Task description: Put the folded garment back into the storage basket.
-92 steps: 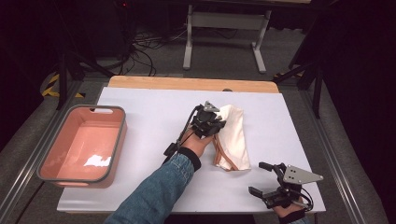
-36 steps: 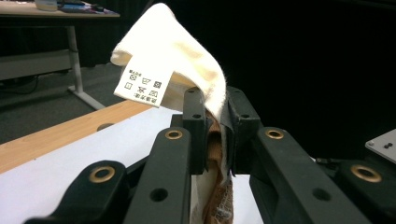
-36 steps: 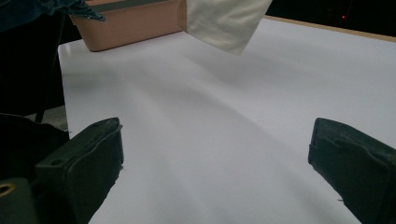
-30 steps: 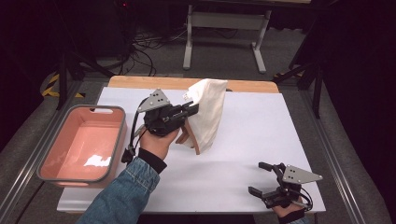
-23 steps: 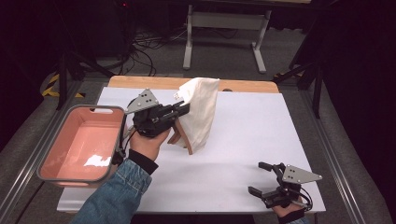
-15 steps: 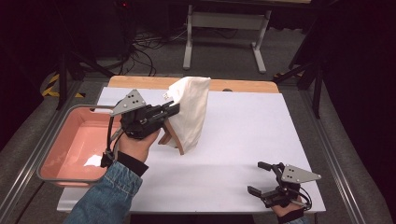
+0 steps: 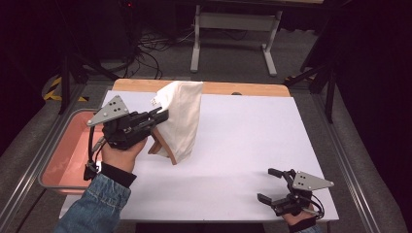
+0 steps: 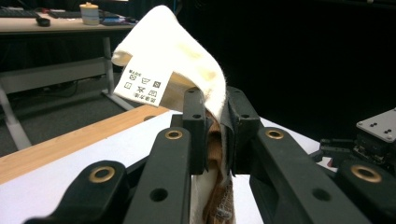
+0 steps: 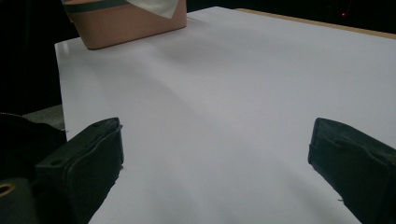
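Cloth, cream with a brown underside, hangs from my left gripper above the white table, toward its left side. My jaws are pressed together on a fold of it near the top edge. In the left gripper view the pinch is plain: cream fabric arches up over the jaw tips, brown fabric shows between them, and a white care label dangles from the upper edge. Seen from above, the cloth drapes down from the pinch, and its lowest corner is at or just above the tabletop; I cannot tell whether it touches.

Just left of the cloth, a pink tray sits at the table's left edge, with my left hand over its near right rim. The right gripper view shows the same tray at the far end of the table.

My right gripper rests at the table's near right corner, well apart from the cloth. Its jaws are spread wide over bare tabletop, holding nothing.
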A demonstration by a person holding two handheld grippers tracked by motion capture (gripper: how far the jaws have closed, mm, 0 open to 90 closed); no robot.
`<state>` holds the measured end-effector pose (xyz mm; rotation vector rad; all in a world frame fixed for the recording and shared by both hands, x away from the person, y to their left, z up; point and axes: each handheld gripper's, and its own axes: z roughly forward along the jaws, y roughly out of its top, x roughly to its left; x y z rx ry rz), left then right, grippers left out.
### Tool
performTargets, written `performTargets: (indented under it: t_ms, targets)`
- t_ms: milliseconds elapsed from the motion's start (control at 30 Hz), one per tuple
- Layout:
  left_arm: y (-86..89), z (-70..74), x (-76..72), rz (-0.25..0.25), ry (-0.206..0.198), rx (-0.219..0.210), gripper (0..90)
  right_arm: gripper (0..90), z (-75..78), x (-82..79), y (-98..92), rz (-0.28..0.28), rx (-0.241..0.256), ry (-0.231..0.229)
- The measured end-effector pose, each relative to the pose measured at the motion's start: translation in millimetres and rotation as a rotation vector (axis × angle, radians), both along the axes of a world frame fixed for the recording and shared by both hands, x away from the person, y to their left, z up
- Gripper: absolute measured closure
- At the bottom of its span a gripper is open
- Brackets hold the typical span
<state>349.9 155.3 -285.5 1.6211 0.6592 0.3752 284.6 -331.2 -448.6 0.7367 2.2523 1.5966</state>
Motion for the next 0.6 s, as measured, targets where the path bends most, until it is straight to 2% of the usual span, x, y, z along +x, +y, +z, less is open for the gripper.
performTargets:
  t_ms: [600]
  targets:
    - [48.3, 6.9, -19.7, 0.073, -0.011, 0.009, 81.2, 3.9, -0.8, 0.4, 0.3, -0.003, -0.001, 0.004]
